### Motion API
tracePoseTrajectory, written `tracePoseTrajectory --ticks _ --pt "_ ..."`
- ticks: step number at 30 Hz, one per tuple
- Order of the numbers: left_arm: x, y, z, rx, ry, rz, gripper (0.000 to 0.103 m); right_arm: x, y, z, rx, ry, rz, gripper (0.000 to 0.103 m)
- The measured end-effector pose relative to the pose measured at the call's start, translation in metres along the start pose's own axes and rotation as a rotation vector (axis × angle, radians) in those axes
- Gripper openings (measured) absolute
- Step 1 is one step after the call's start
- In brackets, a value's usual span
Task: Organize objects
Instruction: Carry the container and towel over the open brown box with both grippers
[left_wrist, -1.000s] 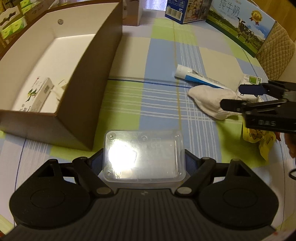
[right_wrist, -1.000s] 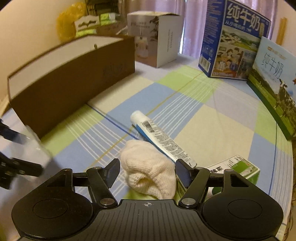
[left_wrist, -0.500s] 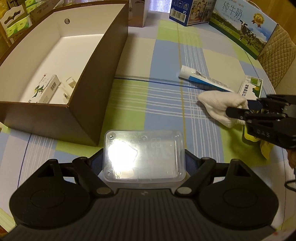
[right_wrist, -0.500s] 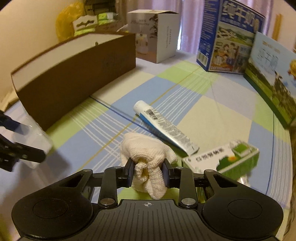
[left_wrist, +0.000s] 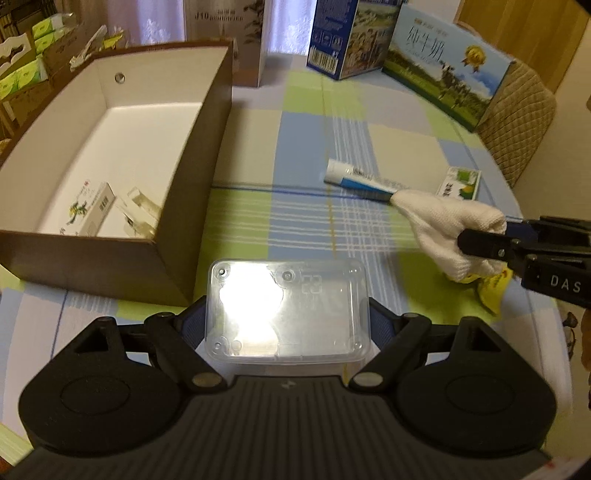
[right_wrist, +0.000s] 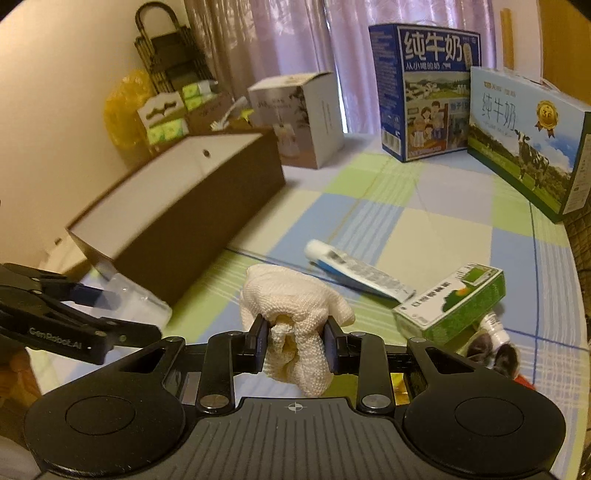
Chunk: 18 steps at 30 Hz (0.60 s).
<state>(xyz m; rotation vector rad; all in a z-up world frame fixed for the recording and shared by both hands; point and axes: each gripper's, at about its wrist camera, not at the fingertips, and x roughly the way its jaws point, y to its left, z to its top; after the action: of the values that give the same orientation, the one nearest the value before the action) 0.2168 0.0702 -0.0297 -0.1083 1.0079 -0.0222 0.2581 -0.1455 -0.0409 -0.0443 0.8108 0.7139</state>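
Now: your right gripper (right_wrist: 295, 349) pinching white cloth (right_wrist: 295, 314), lifted right of brown box (left_wrist: 184, 229). Left gripper (left_wrist: 288, 325) clamps clear plastic case (left_wrist: 288, 310) just before box's near corner. Carry cloth high over wall; mind dangling folds.

Checked tablecloth (right_wrist: 436, 229), lilac curtains (right_wrist: 295, 40), beige wall (right_wrist: 66, 85), quilted chair (left_wrist: 517, 122)

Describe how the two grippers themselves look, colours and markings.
Both are matte black plastic. The left gripper has slim black jaws with blue pads and "GenRobot.AI" in pale lettering on its side. The right gripper matches, with blue pads and "DAS" in white on its body. Each wide ribbed base carries two round discs, silver pivot screws and a small crosshair mark.
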Motion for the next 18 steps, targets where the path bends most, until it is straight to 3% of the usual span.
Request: tracePoseTrajectory --ticks 7,18 --pt "-0.031 0.026 0.004 -0.007 -0.048 -0.008 0.083 -0.002 0.041 0.012 0.028 -0.019 0.077 0.028" --pt "-0.069 0.095 0.015 -0.069 -0.132 0.05 0.083 0.024 0.11 0.041 -0.005 -0.042 0.218 0.028"
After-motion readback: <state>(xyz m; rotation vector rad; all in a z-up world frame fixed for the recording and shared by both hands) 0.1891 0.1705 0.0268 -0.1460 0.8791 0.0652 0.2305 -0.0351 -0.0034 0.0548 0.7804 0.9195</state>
